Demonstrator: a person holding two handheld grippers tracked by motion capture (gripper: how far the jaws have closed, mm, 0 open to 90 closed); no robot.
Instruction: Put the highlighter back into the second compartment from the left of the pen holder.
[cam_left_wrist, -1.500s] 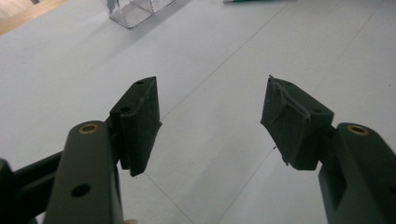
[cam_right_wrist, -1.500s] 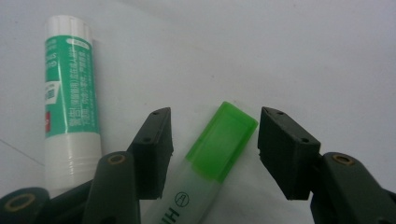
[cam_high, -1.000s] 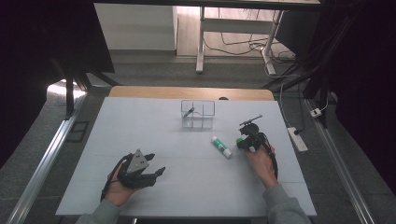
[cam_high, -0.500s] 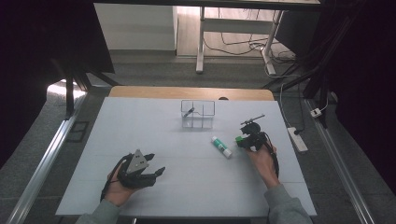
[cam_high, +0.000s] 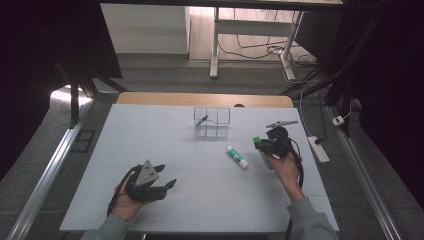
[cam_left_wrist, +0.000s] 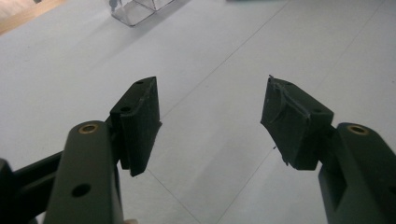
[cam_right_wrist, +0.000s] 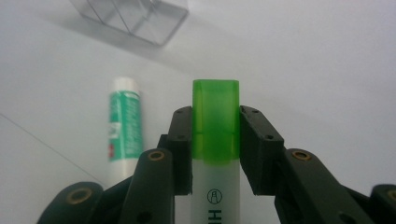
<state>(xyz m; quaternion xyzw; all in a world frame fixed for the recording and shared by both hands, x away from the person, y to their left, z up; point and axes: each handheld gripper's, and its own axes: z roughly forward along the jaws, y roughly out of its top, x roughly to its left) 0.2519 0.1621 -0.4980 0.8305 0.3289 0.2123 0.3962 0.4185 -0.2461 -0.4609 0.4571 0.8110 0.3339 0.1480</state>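
High view: right gripper (cam_high: 261, 143) is off the table (cam_high: 150, 150) at the right side, clamped on a green-capped highlighter (cam_high: 257, 141). A glue stick (cam_high: 236, 157) with a green label lies flat just to its left, apart from the jaws. A clear divided organizer (cam_high: 211, 122) stands toward the far middle; one dark pen-like item (cam_high: 201, 120) leans in its left compartment, the other compartments look empty. Left gripper (cam_high: 167, 185) rests low at the near left, well apart from everything.

Left gripper view: the two black pads stand spread with bare table (cam_left_wrist: 219, 56) between them; nothing held. A corner of the organizer (cam_left_wrist: 135, 9) shows far off.

Right gripper view: pads pressed on both sides of the highlighter (cam_right_wrist: 215, 135), just at the seam of cap and white barrel; cap points away toward the organizer (cam_right_wrist: 135, 21). Glue stick (cam_right_wrist: 123, 123) lies on the table beside it.

Progress, judged: one item already stowed, highlighter picked up but not yet carried over, glue stick untouched. Left to do: move the highlighter to the organizer, release, then fetch the glue stick.
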